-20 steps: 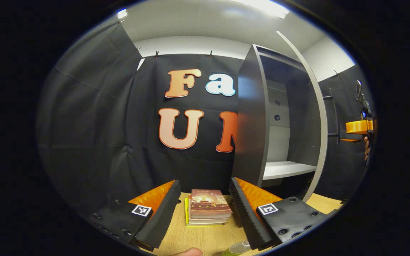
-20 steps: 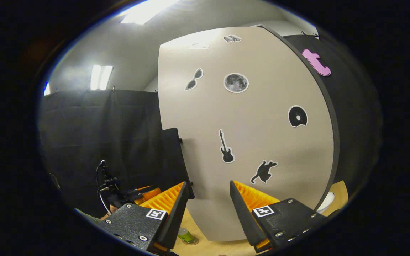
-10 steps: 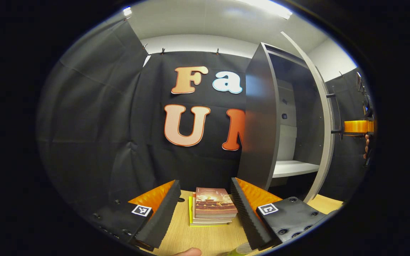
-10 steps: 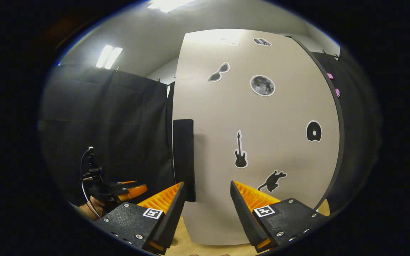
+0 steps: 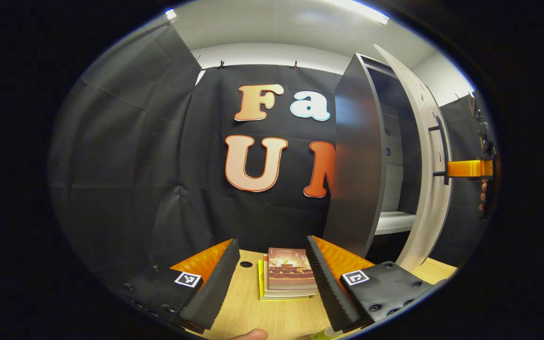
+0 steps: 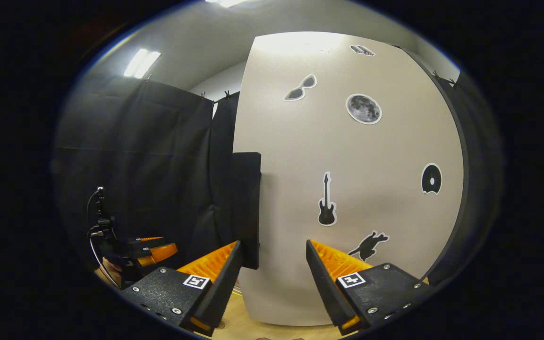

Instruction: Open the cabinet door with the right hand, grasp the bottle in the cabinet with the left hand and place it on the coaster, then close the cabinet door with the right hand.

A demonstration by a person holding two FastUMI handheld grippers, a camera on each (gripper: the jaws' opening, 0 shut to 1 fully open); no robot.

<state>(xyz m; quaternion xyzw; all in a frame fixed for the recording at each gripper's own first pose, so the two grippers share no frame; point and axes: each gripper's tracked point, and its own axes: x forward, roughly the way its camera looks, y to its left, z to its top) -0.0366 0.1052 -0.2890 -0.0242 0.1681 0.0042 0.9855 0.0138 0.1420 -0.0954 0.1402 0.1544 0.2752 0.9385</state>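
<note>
Left tongs [image 5: 272,278]: spread wide apart, nothing between the fingers, held low over the bench [image 5: 248,311].
Books [image 5: 290,275]: small stack lying flat on the bench, straight ahead of the left tongs, seen in the gap between the two fingers; yellow cover at the bottom of the stack.
Bottle [image 5: 321,334]: only a green sliver at the lower edge, just under the right finger of the left tongs; upright or not cannot be told, and contact with a coaster cannot be told.
Cabinet [image 5: 359,165]: ahead and to the right of the left tongs, dark side panel turned this way, pale shelf [image 5: 395,221] visible inside through the gap.
Cabinet door [image 5: 425,189]: pale, partly open, standing at a narrow angle to the cabinet front, beyond the cabinet side from the left tongs.
Right tongs [image 6: 272,278]: spread apart, gripping nothing, pointed squarely at the outer face of the cabinet door close ahead; from the left tongs, seen far right, reaching level toward the door handle [image 5: 439,151].
Door handle: dark vertical bar just above the left finger of the right tongs; touching or not cannot be told.
Stickers [image 6: 327,199]: guitar, moon, sunglasses, disc and an animal shape on the door face, above and ahead of the right tongs.
Hand [image 5: 482,198]: fingers visible at the far right, behind the right tongs.
</note>
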